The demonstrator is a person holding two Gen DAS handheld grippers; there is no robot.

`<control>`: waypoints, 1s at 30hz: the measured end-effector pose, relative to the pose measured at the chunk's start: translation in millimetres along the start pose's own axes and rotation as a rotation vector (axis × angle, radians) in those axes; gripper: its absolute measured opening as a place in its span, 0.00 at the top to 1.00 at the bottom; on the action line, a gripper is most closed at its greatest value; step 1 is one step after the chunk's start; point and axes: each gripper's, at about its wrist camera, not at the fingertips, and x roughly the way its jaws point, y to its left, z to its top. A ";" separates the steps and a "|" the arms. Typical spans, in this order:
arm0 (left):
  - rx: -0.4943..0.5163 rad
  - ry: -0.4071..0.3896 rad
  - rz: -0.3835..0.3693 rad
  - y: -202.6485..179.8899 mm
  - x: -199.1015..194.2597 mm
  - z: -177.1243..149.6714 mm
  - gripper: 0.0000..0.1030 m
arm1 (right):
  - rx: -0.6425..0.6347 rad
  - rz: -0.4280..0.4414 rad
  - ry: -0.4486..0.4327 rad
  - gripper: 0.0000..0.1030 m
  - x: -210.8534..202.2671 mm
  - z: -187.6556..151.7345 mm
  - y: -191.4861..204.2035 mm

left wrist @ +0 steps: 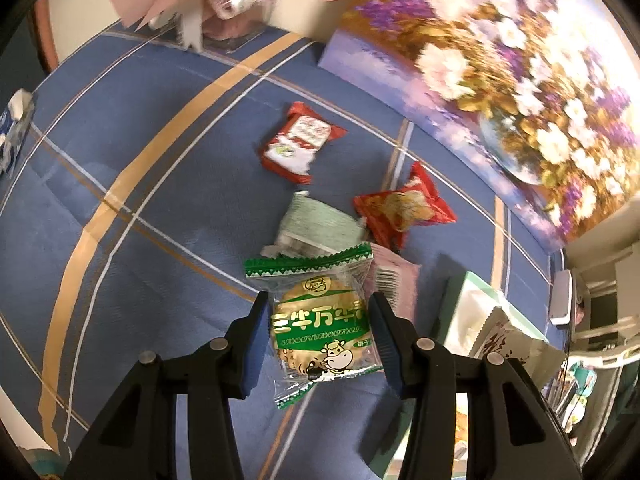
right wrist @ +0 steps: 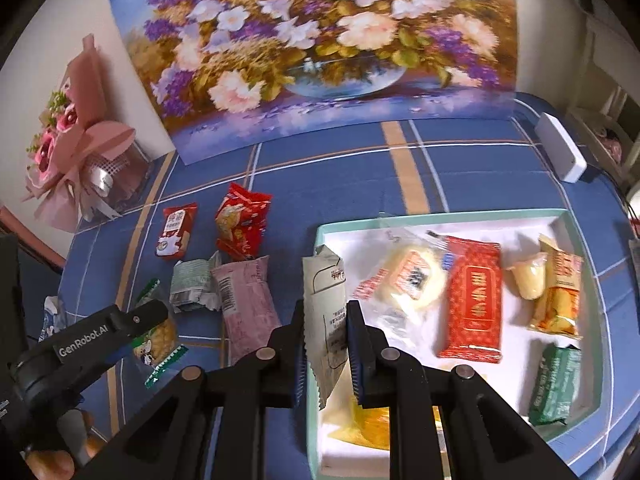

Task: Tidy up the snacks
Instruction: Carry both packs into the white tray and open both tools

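Both grippers are carrying a snack toward the tray (right wrist: 576,216), which is sitting on the right side of the blue cloth (right wrist: 328,168). To do this well, each should be clearing the tray's near-left rim before letting go, aiming for bare white floor, not stacking on packets already inside. The left gripper (left wrist: 318,318) is clamped on the green biscuit pack (left wrist: 320,320), pads pressing both sides, pack hanging above the cloth. The right gripper (right wrist: 326,334) is pinching the beige packet (right wrist: 324,308) almost fully together, packet upright right over the tray's left edge. Loose snacks left: pink pack (right wrist: 246,304), two red packs, one crumpled green.
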 end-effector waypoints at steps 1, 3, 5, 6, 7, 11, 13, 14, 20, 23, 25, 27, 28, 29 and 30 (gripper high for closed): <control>0.014 -0.002 -0.003 -5.6 -1.1 -1.5 0.51 | 0.007 -0.005 -0.002 0.82 -2.8 0.1 -4.6; 0.047 -0.002 -0.017 -19.4 -2.3 -4.9 0.51 | 0.027 -0.013 -0.011 0.82 -9.6 0.9 -15.3; 0.093 0.002 -0.028 -37.1 -2.0 -9.9 0.51 | 0.046 -0.021 -0.023 0.82 -15.9 2.5 -25.0; 0.120 0.004 -0.032 -47.2 -1.0 -13.0 0.51 | 0.060 -0.028 -0.031 0.81 -19.3 3.5 -32.0; 0.141 0.007 -0.035 -54.6 -0.1 -15.5 0.51 | 0.071 -0.035 -0.035 0.81 -21.2 4.6 -38.1; 0.253 0.031 -0.055 -93.7 9.6 -34.1 0.51 | 0.124 -0.074 -0.023 0.81 -20.1 6.1 -66.0; 0.297 0.042 -0.048 -107.6 16.9 -42.4 0.51 | 0.145 -0.079 -0.012 0.81 -17.6 6.0 -77.7; 0.323 0.051 -0.038 -115.3 22.9 -47.9 0.51 | 0.154 -0.083 -0.007 0.81 -16.3 5.9 -82.9; 0.393 0.101 -0.001 -138.2 52.3 -70.7 0.51 | 0.184 -0.102 0.021 0.81 -7.7 2.7 -105.9; 0.424 0.101 0.003 -148.9 58.2 -79.8 0.51 | 0.197 -0.104 0.043 0.81 -1.2 0.0 -115.2; 0.432 0.108 -0.004 -154.6 61.0 -85.4 0.51 | 0.202 -0.105 0.055 0.81 2.9 -1.6 -118.7; 0.436 0.125 -0.017 -157.8 65.8 -90.2 0.51 | 0.206 -0.107 0.064 0.81 5.4 -3.1 -122.5; 0.435 0.135 -0.019 -158.6 68.2 -91.7 0.51 | 0.210 -0.105 0.066 0.81 6.1 -3.6 -124.2; 0.435 0.146 -0.019 -158.8 71.4 -93.9 0.51 | 0.212 -0.103 0.068 0.81 6.7 -3.8 -125.2; 0.435 0.156 -0.019 -156.9 73.9 -97.0 0.51 | 0.215 -0.101 0.070 0.81 7.2 -4.2 -126.8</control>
